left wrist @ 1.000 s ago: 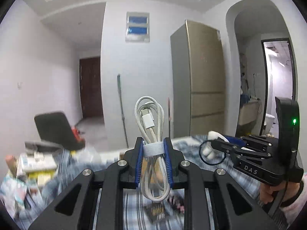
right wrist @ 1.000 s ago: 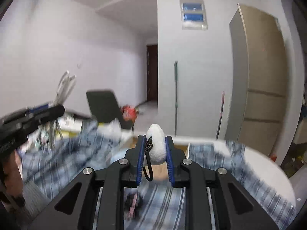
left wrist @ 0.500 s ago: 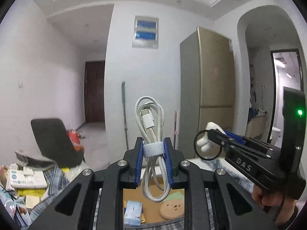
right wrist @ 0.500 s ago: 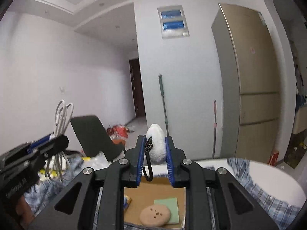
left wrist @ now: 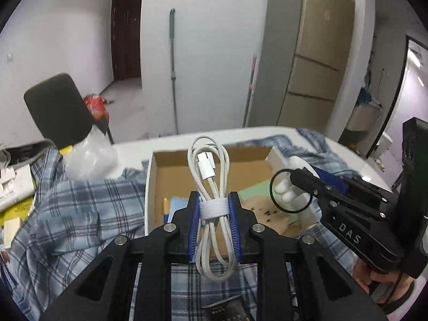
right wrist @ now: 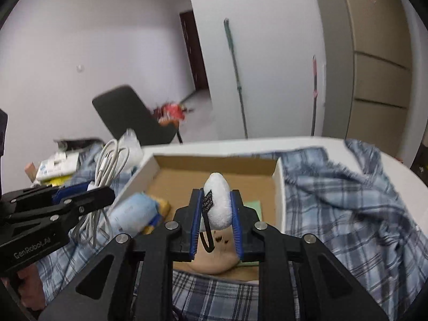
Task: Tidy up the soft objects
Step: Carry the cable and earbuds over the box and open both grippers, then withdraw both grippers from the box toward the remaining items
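My left gripper (left wrist: 213,208) is shut on a coiled white cable (left wrist: 211,187) bound with a white strap, held over the near edge of an open cardboard box (left wrist: 160,171). My right gripper (right wrist: 216,208) is shut on a small white plush toy (right wrist: 218,203) with a black loop and tag, held above the same box (right wrist: 214,165). The right gripper also shows in the left wrist view (left wrist: 299,184), and the left gripper with the cable shows in the right wrist view (right wrist: 101,195). A tan round plush (right wrist: 214,262), a light blue soft item (right wrist: 133,214) and a green pad (left wrist: 254,192) lie in the box.
A blue plaid cloth (right wrist: 347,200) covers the white table (right wrist: 294,141) around the box. Boxes and papers (left wrist: 13,187) and a plastic bag (left wrist: 88,155) sit at the left. A black chair (left wrist: 58,109), mop poles and a tall cabinet (left wrist: 315,53) stand behind.
Both grippers have tilted down and moved forward over the box, which now fills the middle of both views. Each still holds its object.
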### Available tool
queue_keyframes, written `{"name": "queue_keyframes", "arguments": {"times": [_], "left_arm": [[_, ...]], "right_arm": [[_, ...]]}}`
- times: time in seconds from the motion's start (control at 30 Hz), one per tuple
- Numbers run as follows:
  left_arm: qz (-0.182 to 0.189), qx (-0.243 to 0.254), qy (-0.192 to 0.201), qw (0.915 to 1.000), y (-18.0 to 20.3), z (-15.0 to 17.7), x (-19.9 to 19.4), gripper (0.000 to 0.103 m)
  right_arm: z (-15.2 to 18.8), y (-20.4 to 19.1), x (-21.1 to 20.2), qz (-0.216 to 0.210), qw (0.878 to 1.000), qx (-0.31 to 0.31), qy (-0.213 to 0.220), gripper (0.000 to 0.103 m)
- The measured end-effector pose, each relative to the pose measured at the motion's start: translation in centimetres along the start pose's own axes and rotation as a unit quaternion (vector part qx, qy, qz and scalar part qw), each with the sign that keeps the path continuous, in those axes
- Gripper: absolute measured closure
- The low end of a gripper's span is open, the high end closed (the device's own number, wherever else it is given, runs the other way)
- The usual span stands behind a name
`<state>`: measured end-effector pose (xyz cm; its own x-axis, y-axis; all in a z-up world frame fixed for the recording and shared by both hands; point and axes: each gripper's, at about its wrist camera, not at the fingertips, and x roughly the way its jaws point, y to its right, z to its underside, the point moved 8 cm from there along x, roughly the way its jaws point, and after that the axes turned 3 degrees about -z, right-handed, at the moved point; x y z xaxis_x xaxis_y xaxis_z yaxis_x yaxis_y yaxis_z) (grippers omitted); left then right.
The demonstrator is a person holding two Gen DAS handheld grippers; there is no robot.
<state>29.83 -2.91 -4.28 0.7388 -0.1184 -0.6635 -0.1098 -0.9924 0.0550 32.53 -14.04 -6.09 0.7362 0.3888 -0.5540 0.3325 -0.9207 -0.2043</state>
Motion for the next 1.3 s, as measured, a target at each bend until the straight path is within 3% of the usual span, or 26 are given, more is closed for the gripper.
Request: {"name": "queue_keyframes", "arguments": {"times": [0.4,0.67,0.7,0.73,0.8,0.83,0.9,1.07,1.3], "left_arm": [[-0.014,-0.019,-0.028,0.9993,-1.6,2.7,5.0,0.081],[0.014,-0.046,-0.023,0.9986,-2.4,2.5,5.8,0.080],[0.011,-0.048,-0.024,0.9985,-2.5,2.5,5.8,0.075],[0.009,-0.050,-0.025,0.9984,-2.6,2.5,5.9,0.059],[-0.003,-0.053,-0.024,0.9983,-2.9,2.5,5.6,0.028],[-0.017,-0.053,-0.018,0.9983,-3.2,2.4,5.4,0.027],[-0.035,-0.044,0.000,0.9984,-3.4,2.0,4.7,0.027],[-0.030,-0.059,0.031,0.9973,-3.8,0.8,2.6,0.027],[-0.035,-0.049,0.104,0.9928,-2.8,-1.8,-3.0,0.027]], "right_arm": [[1.7,0.3,2.4,0.008,0.999,-0.010,-0.039,0.083],[1.8,0.6,2.8,0.008,0.999,-0.006,-0.045,0.083],[1.9,0.6,2.8,0.009,0.999,-0.006,-0.045,0.081],[1.9,0.6,2.9,0.011,0.999,-0.006,-0.047,0.076],[1.9,0.8,3.0,0.016,0.999,-0.007,-0.048,0.052],[1.8,0.9,2.8,0.023,0.999,-0.008,-0.041,0.041],[1.3,0.9,2.3,0.034,0.999,-0.014,-0.028,0.041],[-0.1,1.2,0.7,0.033,0.999,-0.002,-0.003,0.041],[-3.2,0.4,-2.6,0.026,0.999,0.004,0.042,0.041]]}}
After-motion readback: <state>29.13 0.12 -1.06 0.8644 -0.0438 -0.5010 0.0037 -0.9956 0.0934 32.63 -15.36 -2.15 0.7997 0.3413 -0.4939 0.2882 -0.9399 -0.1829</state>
